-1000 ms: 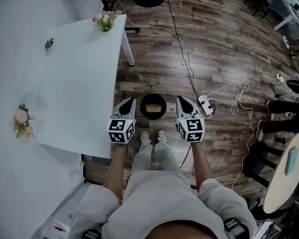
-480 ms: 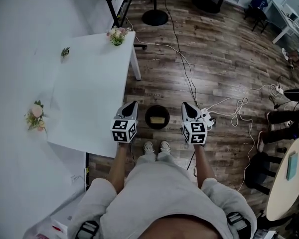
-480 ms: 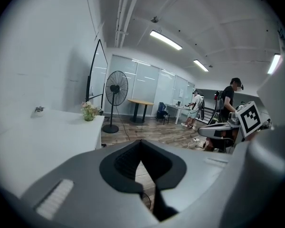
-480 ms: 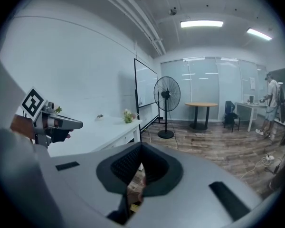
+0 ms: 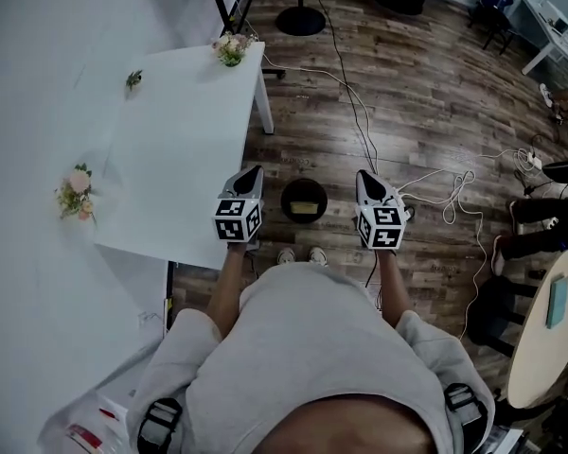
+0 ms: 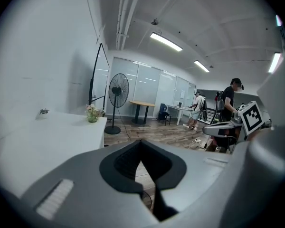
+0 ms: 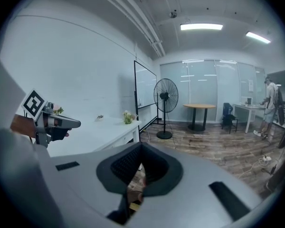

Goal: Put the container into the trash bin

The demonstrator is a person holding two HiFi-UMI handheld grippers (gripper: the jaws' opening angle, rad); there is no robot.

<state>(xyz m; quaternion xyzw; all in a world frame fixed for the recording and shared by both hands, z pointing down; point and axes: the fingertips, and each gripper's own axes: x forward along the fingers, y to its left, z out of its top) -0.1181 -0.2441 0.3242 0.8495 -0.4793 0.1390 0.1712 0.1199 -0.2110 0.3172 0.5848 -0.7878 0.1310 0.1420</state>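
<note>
**Container in bin, claws idle**

Disposal step is looking finished. The flat tan container (image 5: 305, 206) is lying inside the round black trash bin (image 5: 287, 195). The bin is standing on the wood-plank floor (image 5: 426, 74), just beside the right edge of the white surface (image 5: 180, 149) and near the corner closest to the person.

The left claw (image 6: 141, 151) is showing its jaws together with nothing between them, and the right claw (image 7: 141, 161) is showing the same. In the head view both are hanging above the floor, one on each side of the bin and apart from it.

Judging from this, nothing is waiting to be carried. The next move is calling only for a check that the container is sitting fully below the bin's rim. After that, both claws can be brought to rest, without either one knocking the bin or the surface's edge.
</note>
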